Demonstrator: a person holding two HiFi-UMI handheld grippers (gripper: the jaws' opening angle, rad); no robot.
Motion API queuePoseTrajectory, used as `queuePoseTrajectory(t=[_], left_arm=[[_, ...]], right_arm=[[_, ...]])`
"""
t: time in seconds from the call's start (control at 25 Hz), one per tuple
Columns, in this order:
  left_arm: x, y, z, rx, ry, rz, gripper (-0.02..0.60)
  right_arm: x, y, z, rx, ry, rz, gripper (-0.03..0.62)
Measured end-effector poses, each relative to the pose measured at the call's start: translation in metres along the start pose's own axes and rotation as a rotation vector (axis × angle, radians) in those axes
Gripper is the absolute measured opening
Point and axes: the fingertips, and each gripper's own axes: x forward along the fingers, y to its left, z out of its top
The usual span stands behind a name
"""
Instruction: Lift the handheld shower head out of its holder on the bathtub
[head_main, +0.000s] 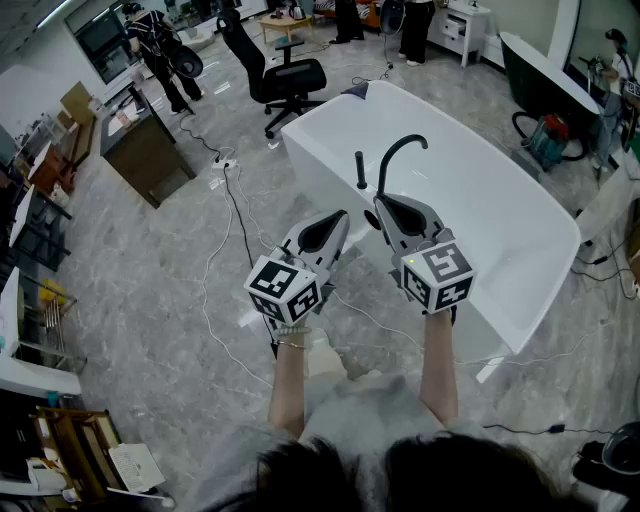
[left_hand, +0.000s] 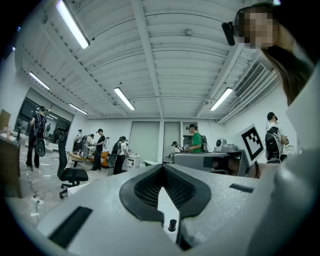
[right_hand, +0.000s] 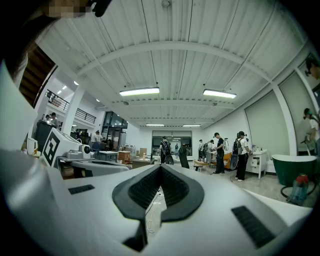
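The grey marbled floor (head_main: 130, 290) carries a white bathtub (head_main: 500, 200) at the right; a black office chair (head_main: 285, 75) stands beyond it; a brown cabinet (head_main: 145, 150) sits left; thin cables (head_main: 238, 212) trail between them.

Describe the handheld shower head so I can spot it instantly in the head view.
Find the large white bathtub at centre right of the head view. At its rim nearest the person stand two black fittings. The shower head is the short, straight upright stick on the left, not the tall arched spout beside it.
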Motion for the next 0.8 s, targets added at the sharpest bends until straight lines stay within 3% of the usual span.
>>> queuePoseTrajectory(t=[0.6, 0.8], left_arm=[[0.000, -0.010, -0.006, -0.017, -0.022, -0.007, 0.005], [-0.001, -0.006, -0.011, -0.014, 0.008, 0.006, 0.005]], right_arm=[[-0.010, -0.004, -0.003, -0.013, -0.004, -0.009, -0.001], [-0.009, -0.016, -0.007, 0.015, -0.005, -0.030, -0.002]])
